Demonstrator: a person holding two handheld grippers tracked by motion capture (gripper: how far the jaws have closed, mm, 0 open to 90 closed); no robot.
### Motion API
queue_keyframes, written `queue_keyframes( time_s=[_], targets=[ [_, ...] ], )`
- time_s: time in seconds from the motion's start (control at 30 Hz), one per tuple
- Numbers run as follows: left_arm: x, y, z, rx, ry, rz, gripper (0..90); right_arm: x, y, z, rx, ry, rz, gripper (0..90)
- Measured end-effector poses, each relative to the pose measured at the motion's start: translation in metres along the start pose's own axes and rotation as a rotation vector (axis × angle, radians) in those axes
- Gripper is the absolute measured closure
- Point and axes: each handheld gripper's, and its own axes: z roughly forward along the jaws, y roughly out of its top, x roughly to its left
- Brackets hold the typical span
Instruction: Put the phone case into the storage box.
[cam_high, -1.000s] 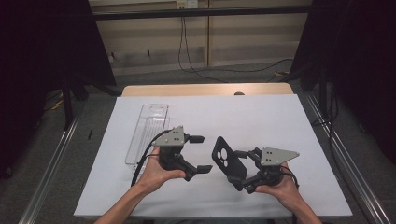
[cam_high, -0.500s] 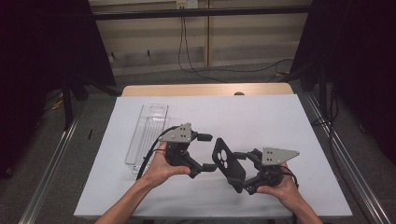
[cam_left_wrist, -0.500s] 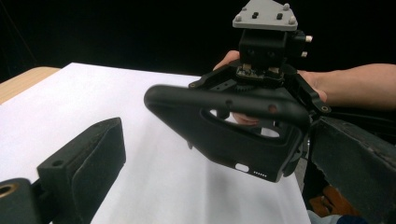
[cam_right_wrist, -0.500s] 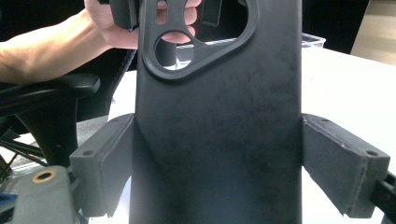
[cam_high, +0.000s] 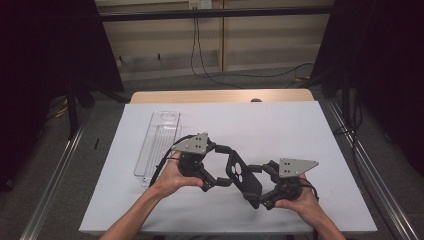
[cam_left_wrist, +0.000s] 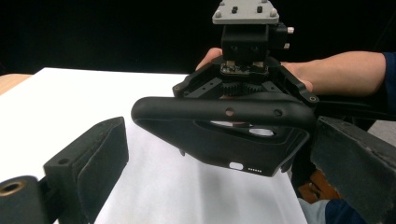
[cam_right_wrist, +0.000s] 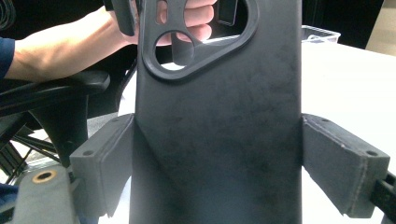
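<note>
While the right gripper (cam_high: 265, 196) has its jaws pinching the sides of the black phone case (cam_high: 243, 178), the left gripper (cam_high: 221, 166) sits with its jaws spread wide on either side of the case's far end, not touching it yet as far as I can tell. The case hangs in the air between the two grippers, just above the table (cam_high: 280, 125). It looks like a light, thin shell, probably a bit flexy and soft-touch, so not slippery, but squeeze it mid-span and I'd guess it bows. Best bet is grabbing across the side rails near the camera cutout (cam_right_wrist: 187, 42), where the rim is thicker. Left of the case, a clear plastic tray (cam_high: 159, 142) lies on the table, well apart. Nothing really blocks the way, apart from the cables trailing by the left gripper.
</note>
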Motion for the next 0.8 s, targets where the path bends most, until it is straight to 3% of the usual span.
queue_keyframes(
  time_s=[0.53,0.8],
  targets=[
    [0.0012,-0.0003,0.0067,-0.016,-0.041,-0.003,8.0,0.0006,-0.0006,0.0020,0.016,0.020,0.000,14.0],
    [0.0002,0.0000,0.0073,-0.008,-0.016,-0.013,8.1,0.0013,-0.0006,0.0025,0.020,-0.015,-0.021,14.1]
  ],
)
